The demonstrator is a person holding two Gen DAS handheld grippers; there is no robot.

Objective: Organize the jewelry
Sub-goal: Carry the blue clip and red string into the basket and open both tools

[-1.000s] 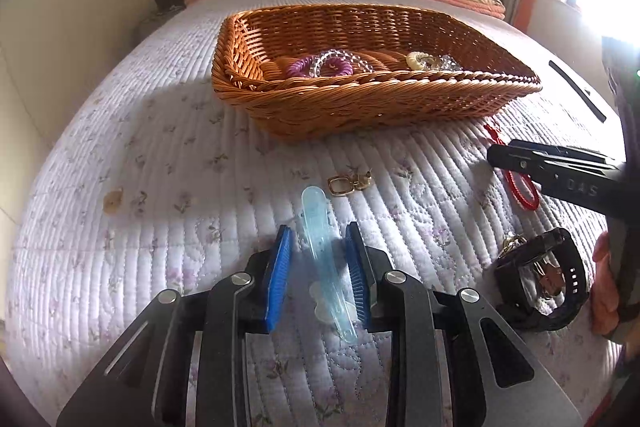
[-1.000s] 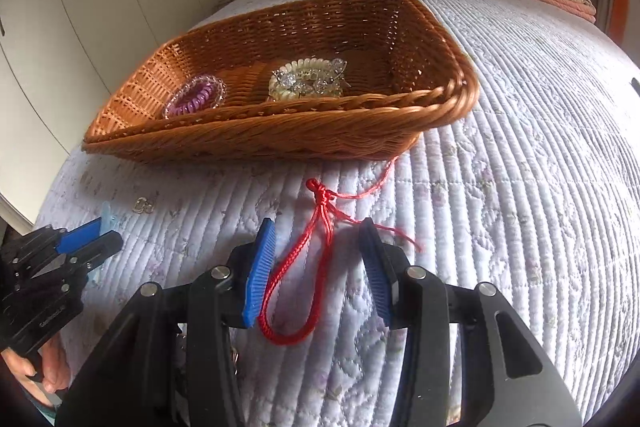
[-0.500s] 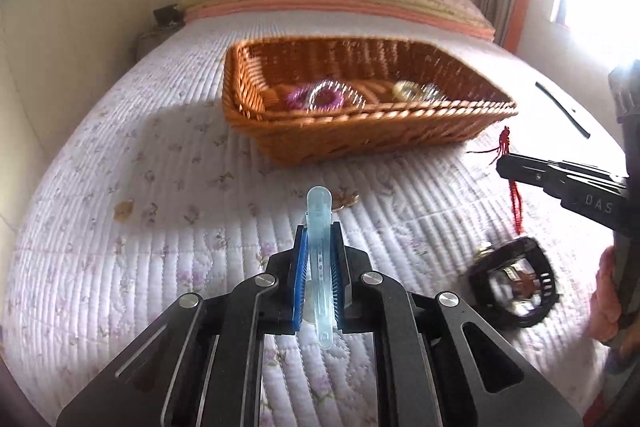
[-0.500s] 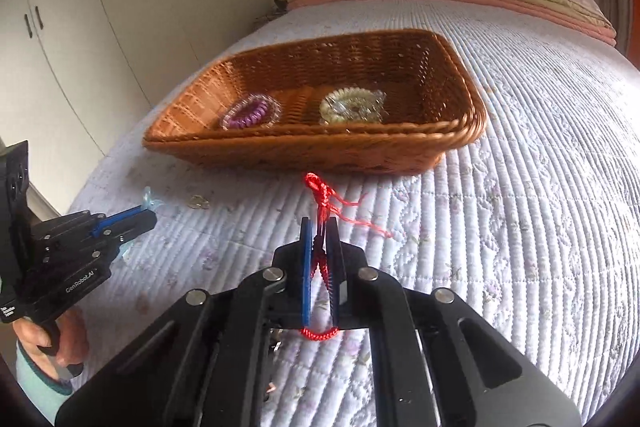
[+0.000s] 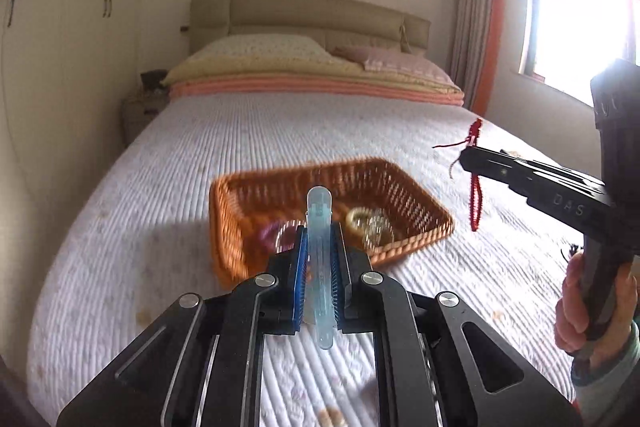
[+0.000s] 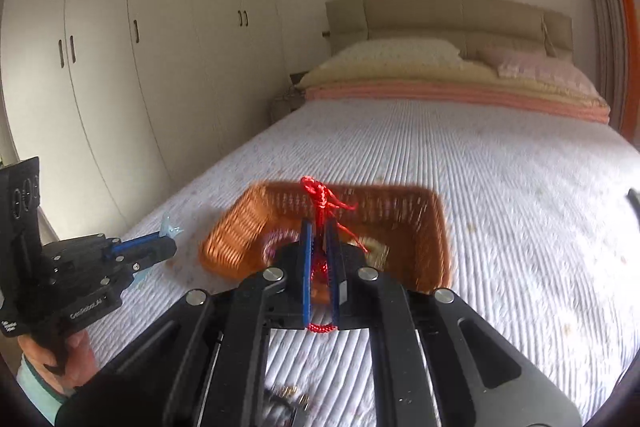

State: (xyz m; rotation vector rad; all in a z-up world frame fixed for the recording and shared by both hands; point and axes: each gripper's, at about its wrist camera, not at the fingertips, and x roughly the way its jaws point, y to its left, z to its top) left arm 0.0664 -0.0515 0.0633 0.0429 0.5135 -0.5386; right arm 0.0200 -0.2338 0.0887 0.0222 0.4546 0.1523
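Pale blue hair clip [image 5: 320, 259] upright, red cord bracelet [image 6: 320, 223] dangling; wicker basket [image 5: 404, 187] on bed.

A home bedroom: a bed [image 6: 460, 163] with a quilted white coverlet, pillows [image 6: 400, 57] stacked against its padded headboard [image 6: 448, 13], built-in white wardrobes [image 6: 132, 47] left of the bed, a curtained window [image 5: 576, 23] to its right.

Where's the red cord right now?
The red cord is pinched in the right gripper, lifted above the bed in front of the wicker basket; the left wrist view shows it dangling at right.
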